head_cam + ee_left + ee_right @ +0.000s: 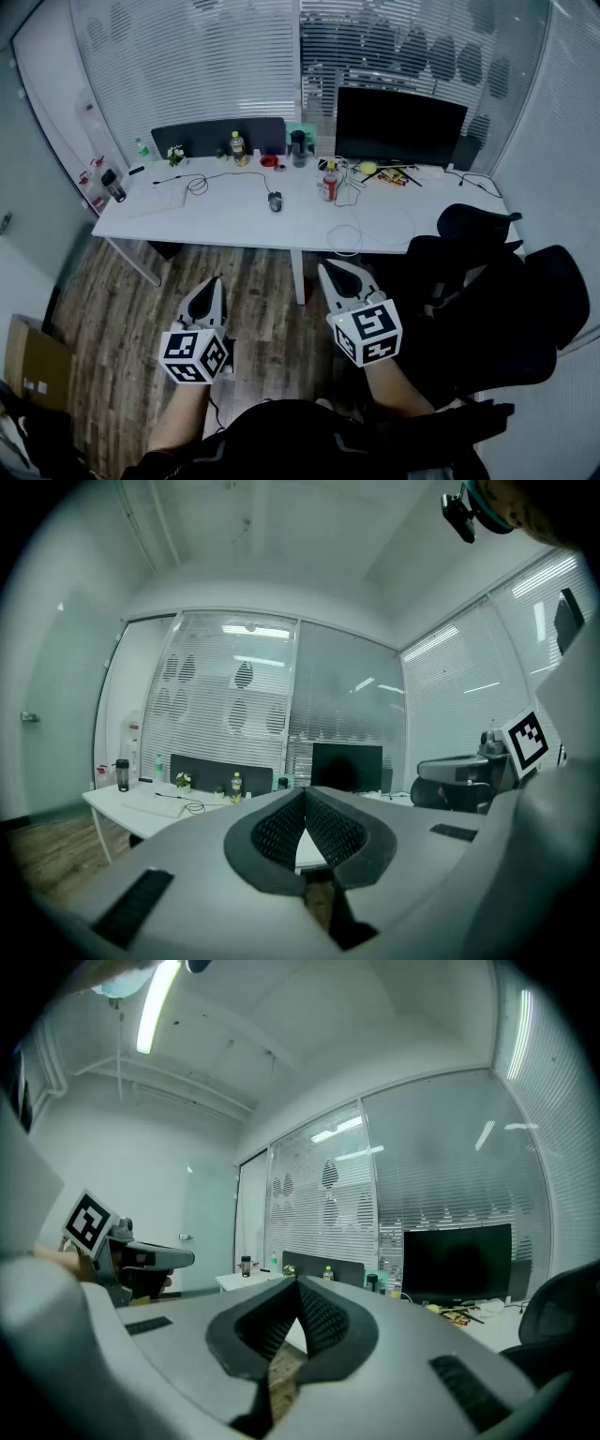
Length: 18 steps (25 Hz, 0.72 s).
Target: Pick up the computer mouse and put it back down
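- Head view: shows the computer mouse (275, 201) lying at upper centre of the frame on the white counter (234, 223), with a black cable (225, 175) running off to its left. Puts the left hand-held gripper (214, 281) and the right hand-held gripper (328, 269) at lower centre, over the wooden floor (141, 300) and well apart from the mouse.
- Left gripper view: shows jaws pressed together at the tips, pinching nothing. Cannot pick out the mouse here.
- Right gripper view: the same, tips pressed together and empty.
- Handling, as a judgement: probably light, with a stiff, smooth and somewhat slippery shell. Best pinched across its two flanks at mid-body, clear of the cable. Calls for spreading the jaws first.
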### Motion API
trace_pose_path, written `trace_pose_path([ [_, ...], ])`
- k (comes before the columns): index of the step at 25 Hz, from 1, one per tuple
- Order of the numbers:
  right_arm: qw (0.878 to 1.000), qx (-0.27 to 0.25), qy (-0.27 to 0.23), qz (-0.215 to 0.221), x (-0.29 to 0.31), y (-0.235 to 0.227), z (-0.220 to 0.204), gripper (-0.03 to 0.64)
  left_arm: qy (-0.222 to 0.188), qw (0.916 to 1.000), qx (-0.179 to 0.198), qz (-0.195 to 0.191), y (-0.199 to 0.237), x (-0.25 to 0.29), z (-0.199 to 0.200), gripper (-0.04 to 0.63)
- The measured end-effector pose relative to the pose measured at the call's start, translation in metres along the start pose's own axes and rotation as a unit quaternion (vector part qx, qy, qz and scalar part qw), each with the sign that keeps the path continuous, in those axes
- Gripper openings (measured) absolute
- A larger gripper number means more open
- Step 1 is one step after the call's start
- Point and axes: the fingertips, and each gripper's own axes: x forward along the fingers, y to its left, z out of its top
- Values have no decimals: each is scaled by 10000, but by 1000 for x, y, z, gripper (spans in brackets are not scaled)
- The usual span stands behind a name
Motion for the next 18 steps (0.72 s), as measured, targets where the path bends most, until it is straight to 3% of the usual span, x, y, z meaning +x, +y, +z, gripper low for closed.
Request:
trace_pose_path([
  [18, 9998, 155, 9, 92, -8, -21, -3, 0, 4, 9999, -79, 106, -23, 4, -7, 29],
])
